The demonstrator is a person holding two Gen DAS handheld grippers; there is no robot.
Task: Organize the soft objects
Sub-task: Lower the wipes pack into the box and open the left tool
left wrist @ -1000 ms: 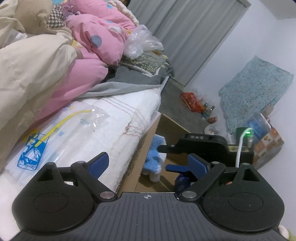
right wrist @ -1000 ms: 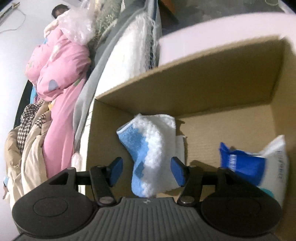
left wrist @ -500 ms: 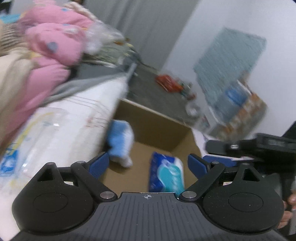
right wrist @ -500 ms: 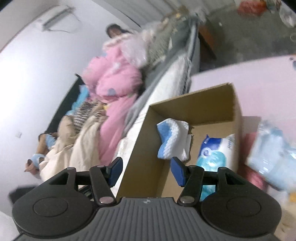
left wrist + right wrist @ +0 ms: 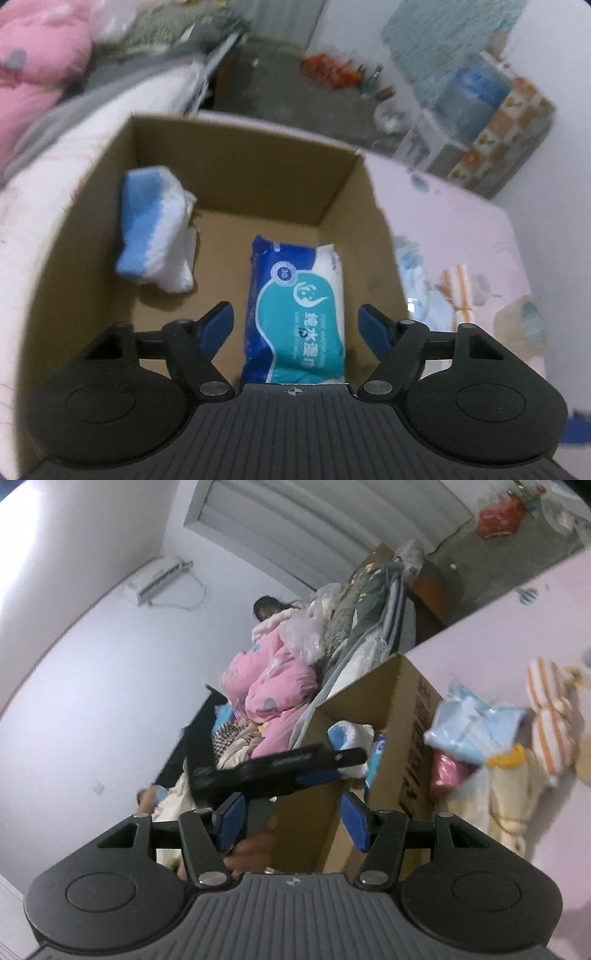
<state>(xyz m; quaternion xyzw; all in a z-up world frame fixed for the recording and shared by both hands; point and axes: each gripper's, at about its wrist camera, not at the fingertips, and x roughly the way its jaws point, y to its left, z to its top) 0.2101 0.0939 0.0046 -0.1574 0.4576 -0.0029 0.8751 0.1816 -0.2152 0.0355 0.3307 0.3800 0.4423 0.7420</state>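
inside cardboard box (image 5: 240, 155): wipes pack (image 5: 299, 306) reads "纯水湿巾", "30"; left gripper (image 5: 295, 325) closing, still apart; right gripper (image 5: 291, 823) apart.

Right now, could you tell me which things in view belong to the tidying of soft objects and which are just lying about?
Part of the job:
- cardboard box
- blue-and-white towel in the box
- wipes pack in the box
- light blue packet and striped plush toy on the pink surface beside the box

Just lying about:
- pink quilt
- air conditioner
- curtain
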